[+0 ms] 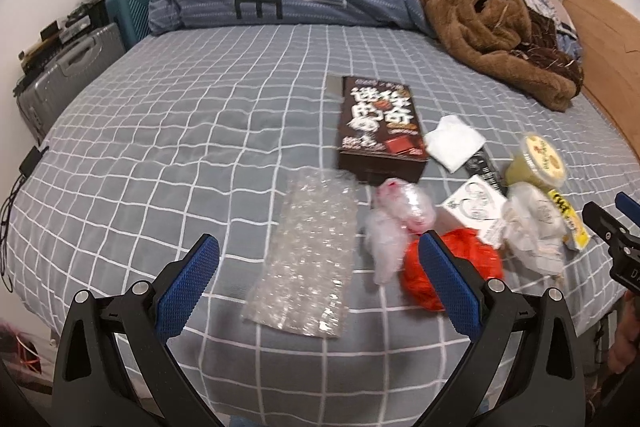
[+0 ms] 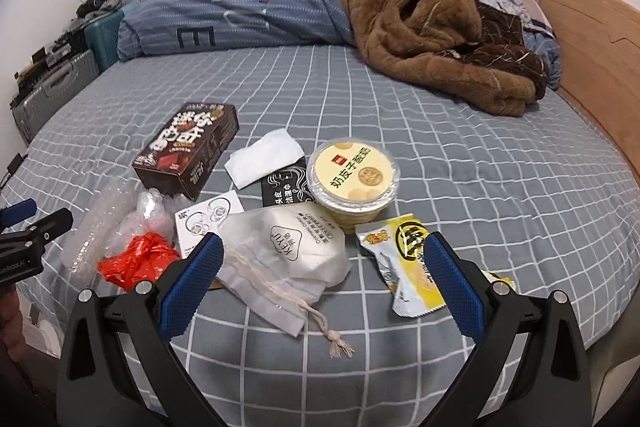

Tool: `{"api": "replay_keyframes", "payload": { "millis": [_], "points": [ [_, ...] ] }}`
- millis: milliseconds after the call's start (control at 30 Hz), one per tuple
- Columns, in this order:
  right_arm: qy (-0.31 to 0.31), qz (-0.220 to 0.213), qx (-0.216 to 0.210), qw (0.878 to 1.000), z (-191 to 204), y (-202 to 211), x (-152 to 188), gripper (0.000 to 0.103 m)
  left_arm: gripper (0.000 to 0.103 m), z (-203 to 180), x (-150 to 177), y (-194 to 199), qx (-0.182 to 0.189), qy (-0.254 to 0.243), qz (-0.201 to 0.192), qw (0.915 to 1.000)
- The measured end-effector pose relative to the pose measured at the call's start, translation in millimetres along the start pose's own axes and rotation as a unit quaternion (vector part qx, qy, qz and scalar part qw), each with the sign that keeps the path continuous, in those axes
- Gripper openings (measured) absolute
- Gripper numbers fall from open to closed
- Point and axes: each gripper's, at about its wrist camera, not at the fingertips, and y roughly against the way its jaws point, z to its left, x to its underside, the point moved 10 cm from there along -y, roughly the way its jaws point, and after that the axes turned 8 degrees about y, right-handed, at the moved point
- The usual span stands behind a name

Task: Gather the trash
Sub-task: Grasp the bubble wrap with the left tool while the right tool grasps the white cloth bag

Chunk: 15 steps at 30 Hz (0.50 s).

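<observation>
Trash lies on the grey checked bed [image 1: 160,163]. In the left wrist view: bubble wrap [image 1: 308,251], a clear plastic bag [image 1: 394,223], a red wrapper [image 1: 476,263], a brown box [image 1: 380,123], a tissue [image 1: 454,143] and a yellow-lidded cup [image 1: 540,159]. My left gripper [image 1: 320,247] is open above the bubble wrap, empty. In the right wrist view: a white drawstring pouch [image 2: 288,259], a yellow snack wrapper [image 2: 404,263], the cup [image 2: 354,175], the box [image 2: 188,147] and the red wrapper [image 2: 138,259]. My right gripper [image 2: 324,247] is open over the pouch, empty.
A brown fleece blanket [image 2: 432,35] and a blue striped duvet [image 2: 240,11] lie at the far side of the bed. A wooden headboard [image 2: 592,47] is at the right. Suitcases [image 1: 72,67] stand at the left. A black packet [image 2: 282,187] and a white card [image 2: 208,219] lie among the trash.
</observation>
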Motion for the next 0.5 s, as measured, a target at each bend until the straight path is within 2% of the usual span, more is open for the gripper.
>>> {"api": "replay_keyframes", "payload": {
  "millis": [367, 500],
  "points": [
    [-0.003, 0.035, -0.015, 0.999, 7.7, -53.7, -0.4, 0.096, 0.097, 19.8, 12.9, -60.4, -0.02, 0.004, 0.046, 0.9987],
    [-0.002, 0.047, -0.02, 0.999, 13.7, -68.1, 3.5, 0.095, 0.098, 22.6, 15.8, -76.7, -0.015, 0.01, 0.06, 0.998]
  ]
}}
